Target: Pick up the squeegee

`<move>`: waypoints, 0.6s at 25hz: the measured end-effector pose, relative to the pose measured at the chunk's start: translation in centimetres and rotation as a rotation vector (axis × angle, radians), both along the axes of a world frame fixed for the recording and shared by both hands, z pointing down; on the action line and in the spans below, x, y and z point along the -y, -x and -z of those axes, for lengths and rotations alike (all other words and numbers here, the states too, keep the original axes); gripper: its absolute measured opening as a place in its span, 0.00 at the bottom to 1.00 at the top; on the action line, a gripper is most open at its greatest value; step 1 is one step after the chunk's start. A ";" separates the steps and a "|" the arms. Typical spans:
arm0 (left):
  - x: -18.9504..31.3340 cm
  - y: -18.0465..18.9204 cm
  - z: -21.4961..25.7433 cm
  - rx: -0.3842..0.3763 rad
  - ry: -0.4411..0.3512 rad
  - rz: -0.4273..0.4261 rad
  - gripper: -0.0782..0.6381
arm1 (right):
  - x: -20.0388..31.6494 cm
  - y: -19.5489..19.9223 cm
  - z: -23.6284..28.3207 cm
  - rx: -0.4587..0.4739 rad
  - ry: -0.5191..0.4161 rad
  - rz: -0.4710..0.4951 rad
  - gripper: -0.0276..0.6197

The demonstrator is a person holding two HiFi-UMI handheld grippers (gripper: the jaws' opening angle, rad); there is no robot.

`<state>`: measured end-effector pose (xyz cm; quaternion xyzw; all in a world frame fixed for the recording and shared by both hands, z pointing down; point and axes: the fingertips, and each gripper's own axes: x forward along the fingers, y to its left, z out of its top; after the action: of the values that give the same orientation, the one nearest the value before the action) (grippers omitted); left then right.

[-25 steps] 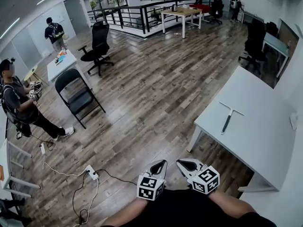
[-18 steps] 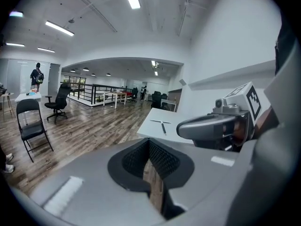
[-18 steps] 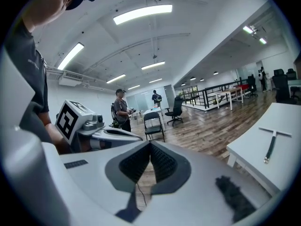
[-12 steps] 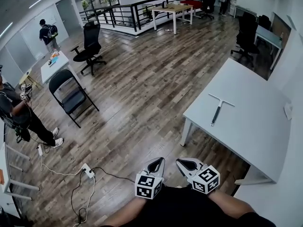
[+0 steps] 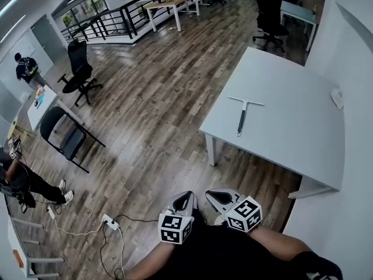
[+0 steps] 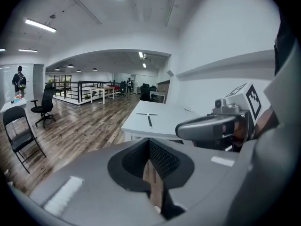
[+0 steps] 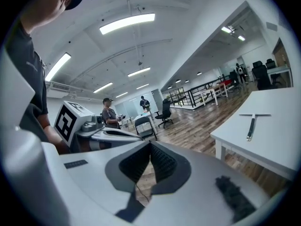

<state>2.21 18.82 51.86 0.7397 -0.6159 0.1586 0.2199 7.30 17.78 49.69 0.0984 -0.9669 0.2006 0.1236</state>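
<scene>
Ahead and to the right of the right gripper [image 5: 211, 195], a small white object [image 5: 337, 98] is lying at the far edge of the table [image 5: 291, 139], too small to identify. Far left of the left gripper [image 5: 187, 197], a bystander [image 5: 17, 182] is being cropped by the frame edge. Behind both tools, the operator's forearms [image 5: 280, 245] are running off the bottom.

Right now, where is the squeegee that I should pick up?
In the head view the squeegee lies flat on the white table at the right side, near its front left corner, with bare tabletop around it.
</scene>
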 end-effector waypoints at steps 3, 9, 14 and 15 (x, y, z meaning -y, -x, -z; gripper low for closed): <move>1.4 -1.1 -0.6 -0.014 0.013 -0.058 0.12 | 1.2 -1.1 -0.6 -0.001 0.019 -0.063 0.05; 2.9 -2.0 0.0 -0.036 0.021 -0.136 0.12 | 1.5 -1.5 -1.1 -0.038 0.044 -0.129 0.05; 4.4 -1.0 -0.8 -0.054 0.037 -0.174 0.12 | 2.1 -0.3 -2.5 -0.073 0.076 -0.150 0.05; 4.8 -0.6 -1.1 -0.060 0.041 -0.178 0.12 | 2.6 0.1 -2.7 -0.079 0.078 -0.155 0.05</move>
<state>2.84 14.06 52.94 0.7912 -0.5376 0.1679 0.2385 7.22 15.20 52.40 0.1760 -0.9422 0.2430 0.1492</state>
